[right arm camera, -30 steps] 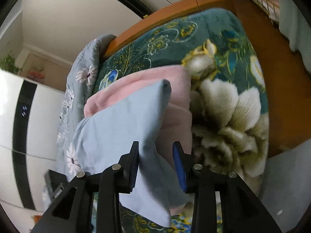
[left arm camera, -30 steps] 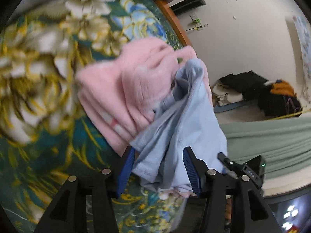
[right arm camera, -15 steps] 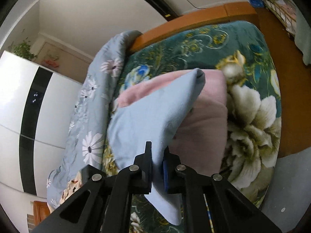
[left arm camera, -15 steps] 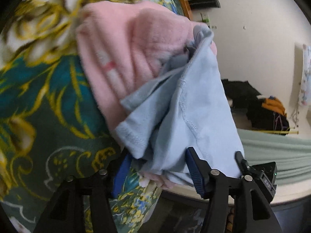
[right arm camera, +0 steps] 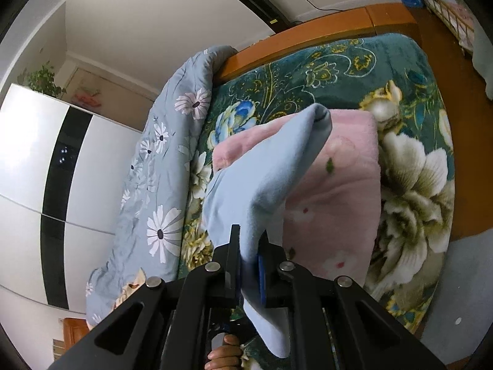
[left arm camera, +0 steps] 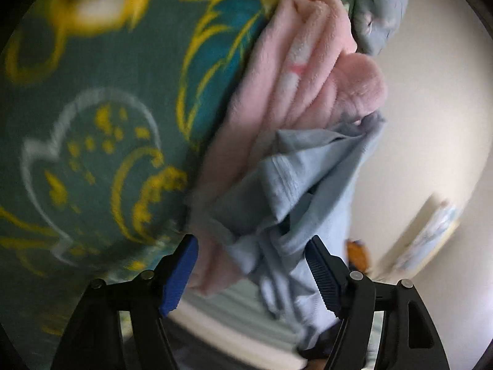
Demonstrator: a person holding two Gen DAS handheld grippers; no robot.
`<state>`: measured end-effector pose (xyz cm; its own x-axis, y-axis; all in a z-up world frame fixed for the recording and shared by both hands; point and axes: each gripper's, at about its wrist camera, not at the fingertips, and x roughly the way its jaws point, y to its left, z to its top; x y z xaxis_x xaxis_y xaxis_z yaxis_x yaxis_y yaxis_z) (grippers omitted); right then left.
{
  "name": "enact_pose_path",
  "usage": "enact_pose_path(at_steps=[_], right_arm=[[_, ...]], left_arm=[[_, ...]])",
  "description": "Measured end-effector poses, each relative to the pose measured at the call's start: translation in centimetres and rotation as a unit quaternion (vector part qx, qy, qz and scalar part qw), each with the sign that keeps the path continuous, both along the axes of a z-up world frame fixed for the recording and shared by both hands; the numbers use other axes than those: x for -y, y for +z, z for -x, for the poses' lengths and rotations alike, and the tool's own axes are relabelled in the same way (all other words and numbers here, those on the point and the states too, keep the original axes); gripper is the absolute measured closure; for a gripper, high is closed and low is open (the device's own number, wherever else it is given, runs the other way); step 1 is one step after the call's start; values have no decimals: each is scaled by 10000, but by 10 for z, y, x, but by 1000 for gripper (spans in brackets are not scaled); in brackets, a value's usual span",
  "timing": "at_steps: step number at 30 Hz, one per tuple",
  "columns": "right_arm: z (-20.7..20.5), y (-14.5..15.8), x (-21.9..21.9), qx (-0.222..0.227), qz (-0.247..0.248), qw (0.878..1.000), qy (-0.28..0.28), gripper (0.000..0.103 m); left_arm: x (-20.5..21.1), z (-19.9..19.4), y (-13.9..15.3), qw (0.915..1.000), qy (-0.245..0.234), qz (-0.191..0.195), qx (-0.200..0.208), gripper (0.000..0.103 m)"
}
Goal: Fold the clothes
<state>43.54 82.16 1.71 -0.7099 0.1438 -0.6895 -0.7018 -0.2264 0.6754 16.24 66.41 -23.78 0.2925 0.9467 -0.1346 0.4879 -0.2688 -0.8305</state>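
A light blue garment [right arm camera: 265, 169] lies over a folded pink fleece [right arm camera: 332, 203] on a green floral bedspread [right arm camera: 354, 71]. My right gripper [right arm camera: 248, 265] is shut on the blue garment's near edge and holds it lifted off the pink fleece. In the left wrist view the blue garment [left arm camera: 302, 203] hangs bunched between the fingers of my left gripper [left arm camera: 252, 273], which is open around the cloth. The pink fleece [left arm camera: 295, 92] sits behind it.
A grey floral quilt [right arm camera: 160, 160] lies along the bed's left side. A wooden headboard [right arm camera: 308, 40] backs onto the wall. A white wardrobe [right arm camera: 40, 191] stands at the left. Wooden floor [right arm camera: 456, 98] runs along the bed's right.
My right gripper has closed on the blue garment and lifted it. The left gripper has swung down and tilted, staying open around the bunched cloth.
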Motion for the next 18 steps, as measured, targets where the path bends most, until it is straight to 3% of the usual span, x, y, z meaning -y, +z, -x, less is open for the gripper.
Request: enact_pose_path(at_steps=[1,2,3,5,6,9,12,18], right_arm=[[-1,1,2,-21,13,10000,9,95],[-1,2,4,-47,21,10000,27,95],[-2,4,5,-55,17,10000,37,95],[-3,10,8,-47,-8,10000,71,95],[-3,13,9,-30,-23,10000,84,95],[-2,25,9,-28,-103,9998,155,95],[2,40,1,8,-237,9996,172,95],[20,90,-26,-243,-713,9970,192,95]], left_arm=[[0,-1,2,10000,72,-41,6,30],[1,-2,6,9999,140,-67,-42,37],[2,0,15,9997,129,-33,-197,54],[3,3,35,9986,95,44,-522,77],[4,5,44,9976,78,82,-685,80],[3,20,80,9915,-7,127,-1298,84],[-13,48,125,9792,-190,107,-2015,85],[-39,66,143,9614,-530,248,-2689,85]])
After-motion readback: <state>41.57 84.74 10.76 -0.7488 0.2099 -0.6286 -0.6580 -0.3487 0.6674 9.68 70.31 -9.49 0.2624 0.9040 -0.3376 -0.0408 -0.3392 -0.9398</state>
